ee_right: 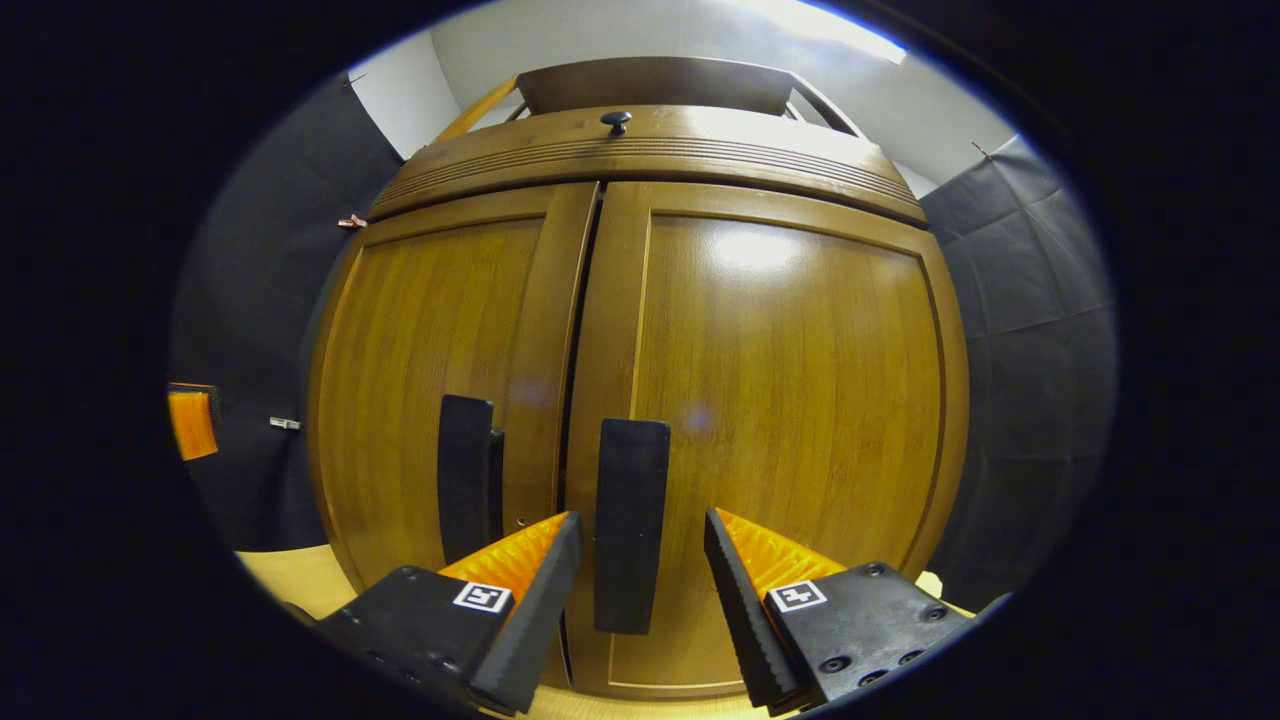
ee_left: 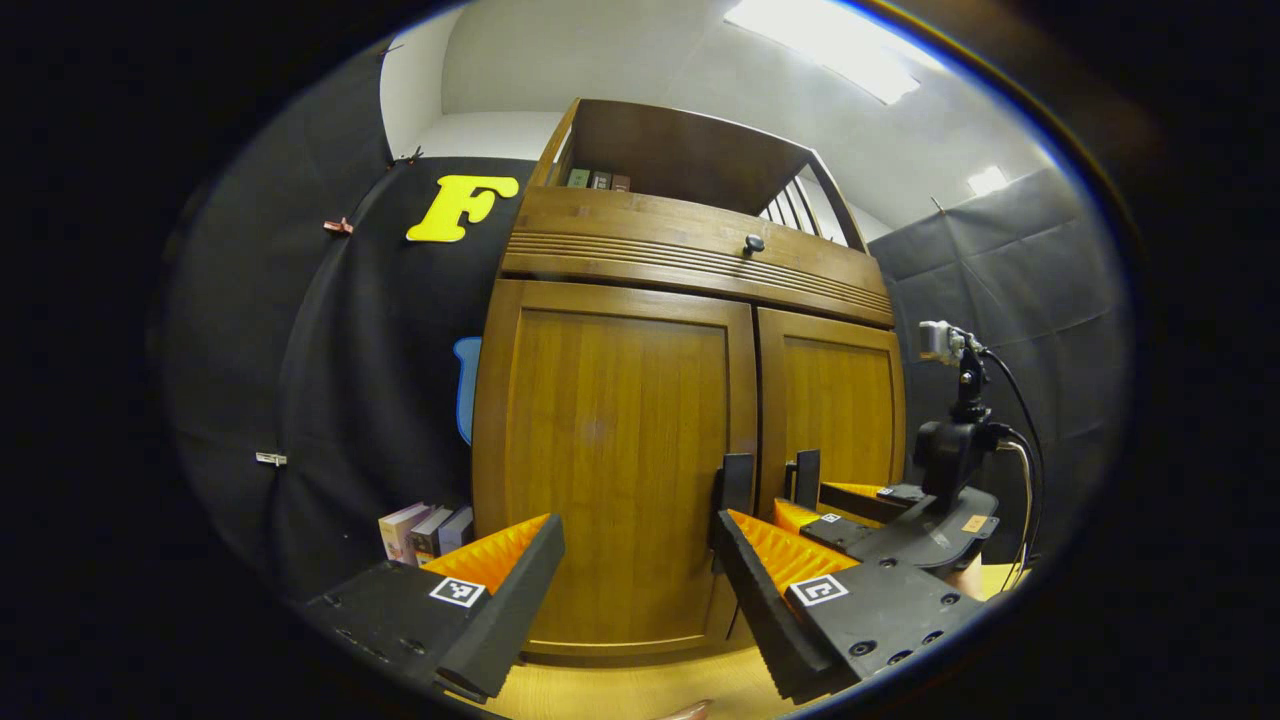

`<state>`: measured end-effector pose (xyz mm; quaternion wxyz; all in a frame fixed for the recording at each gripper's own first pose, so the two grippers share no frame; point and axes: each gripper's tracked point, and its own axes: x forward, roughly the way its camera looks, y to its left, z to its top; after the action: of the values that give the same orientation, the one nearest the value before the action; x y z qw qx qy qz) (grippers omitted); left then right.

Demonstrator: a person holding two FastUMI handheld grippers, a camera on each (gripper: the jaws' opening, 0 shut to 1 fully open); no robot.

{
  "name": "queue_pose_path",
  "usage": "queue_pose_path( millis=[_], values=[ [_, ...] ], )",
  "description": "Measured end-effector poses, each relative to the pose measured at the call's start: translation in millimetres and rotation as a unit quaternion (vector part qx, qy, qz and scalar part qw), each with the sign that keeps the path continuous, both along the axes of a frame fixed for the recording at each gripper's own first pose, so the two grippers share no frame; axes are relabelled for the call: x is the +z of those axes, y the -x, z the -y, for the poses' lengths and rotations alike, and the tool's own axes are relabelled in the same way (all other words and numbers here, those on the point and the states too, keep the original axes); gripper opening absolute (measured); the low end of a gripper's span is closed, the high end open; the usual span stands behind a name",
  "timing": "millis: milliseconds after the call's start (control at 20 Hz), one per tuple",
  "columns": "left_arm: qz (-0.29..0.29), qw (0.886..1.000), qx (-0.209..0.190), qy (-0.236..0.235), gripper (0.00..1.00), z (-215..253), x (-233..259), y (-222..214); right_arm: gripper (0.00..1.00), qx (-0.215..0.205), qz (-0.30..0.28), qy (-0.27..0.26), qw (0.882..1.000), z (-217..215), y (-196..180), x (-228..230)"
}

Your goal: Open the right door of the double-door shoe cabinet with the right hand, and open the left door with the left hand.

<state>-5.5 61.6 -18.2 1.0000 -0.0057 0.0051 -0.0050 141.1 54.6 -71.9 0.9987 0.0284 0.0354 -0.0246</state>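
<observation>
The wooden shoe cabinet stands straight ahead with both doors closed. In the left gripper view its left door (ee_left: pixel 610 470) carries a dark upright handle (ee_left: pixel 735 485), and the right door (ee_left: pixel 835 400) has a matching handle (ee_left: pixel 806 470). My left gripper (ee_left: pixel 635 530) is open a short way in front of the left door, with that door's handle just off its right finger. In the right gripper view, my right gripper (ee_right: pixel 640 522) is open with the right door's handle (ee_right: pixel 630 520) standing between its fingers, untouched. The left door's handle (ee_right: pixel 466 475) is beside it.
A drawer with a small dark knob (ee_left: pixel 753 242) runs above the doors, and an open shelf with books (ee_left: pixel 597 180) sits on top. Several books (ee_left: pixel 425 530) stand on the light wooden surface (ee_left: pixel 640 690) left of the cabinet. Black cloth walls close both sides.
</observation>
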Motion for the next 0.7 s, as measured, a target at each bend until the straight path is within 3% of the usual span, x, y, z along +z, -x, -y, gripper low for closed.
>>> queue_pose_path(
  millis=[50,200,350,650,700],
  values=[
    [-0.002,1.000,0.001,0.003,0.95,-2.3,-1.6,1.2,0.77,0.002,-0.007,-0.002,1.000,-1.9,-3.7,-4.1],
    [-0.010,1.000,0.001,0.016,0.95,-7.9,-10.0,1.5,0.39,-0.003,-0.011,-0.006,1.000,-6.3,-5.3,-7.3],
    [-0.015,1.000,0.008,0.016,0.95,-13.5,-13.7,3.3,0.27,-0.006,-0.013,0.000,1.000,-6.2,-5.5,-7.6],
    [-0.007,1.000,0.014,0.012,0.95,-15.6,-7.0,9.7,0.27,0.015,-0.016,-0.007,1.000,-7.2,11.1,-2.3],
    [-0.006,1.000,0.016,0.013,0.95,-14.8,-5.5,10.8,0.22,0.022,-0.016,-0.009,1.000,-7.4,18.9,-1.2]
  ],
)
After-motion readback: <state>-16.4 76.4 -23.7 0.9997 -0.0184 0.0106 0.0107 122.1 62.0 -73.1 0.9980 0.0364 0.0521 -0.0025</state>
